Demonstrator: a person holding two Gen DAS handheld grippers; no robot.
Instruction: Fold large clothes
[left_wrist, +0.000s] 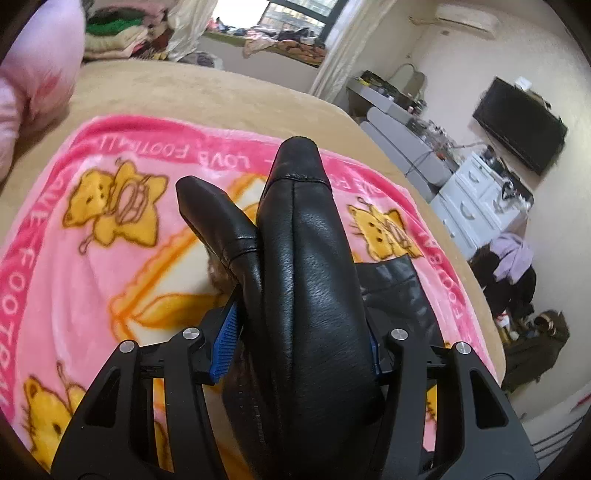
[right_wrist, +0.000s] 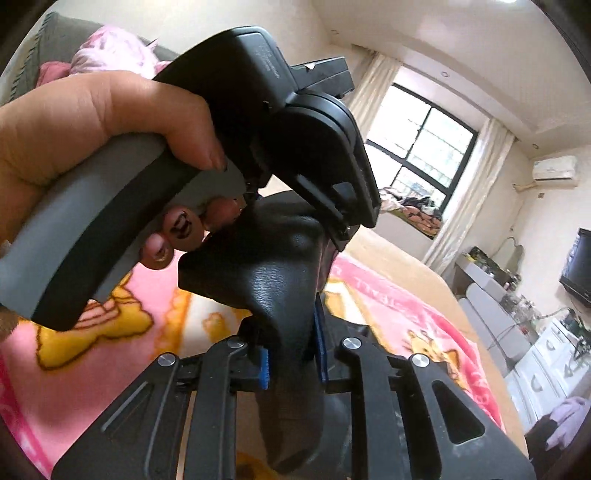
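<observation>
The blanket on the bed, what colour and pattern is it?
Pink blanket with yellow cartoon bears and white lettering; clearest in the left wrist view.

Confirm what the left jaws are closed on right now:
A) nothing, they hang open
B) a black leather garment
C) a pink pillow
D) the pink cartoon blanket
B. In the left wrist view the left gripper has its blue pads pressed against bunched folds of the black leather garment, lifted above the pink blanket.
</observation>
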